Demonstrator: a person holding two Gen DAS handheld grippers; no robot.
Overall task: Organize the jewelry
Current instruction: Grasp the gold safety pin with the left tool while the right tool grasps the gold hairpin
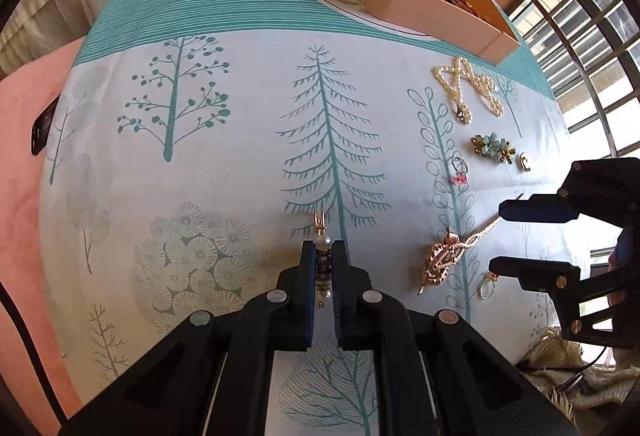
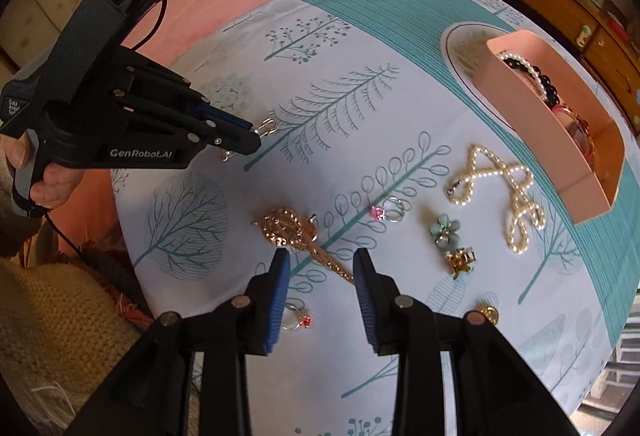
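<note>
The pink box (image 2: 560, 140), far ahead and right of the right claw (image 2: 322, 268), holds bead strings and bangles. That claw hangs open over the gold chain (image 2: 298, 232). The left claw (image 1: 323, 256) pinches a beaded earring (image 1: 323, 242).

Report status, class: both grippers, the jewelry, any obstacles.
Left gripper shut on beaded earring. Right gripper open above gold chain. Pearl necklace, rings, flower brooch loose on cloth; pink box part filled. Path clear.
</note>
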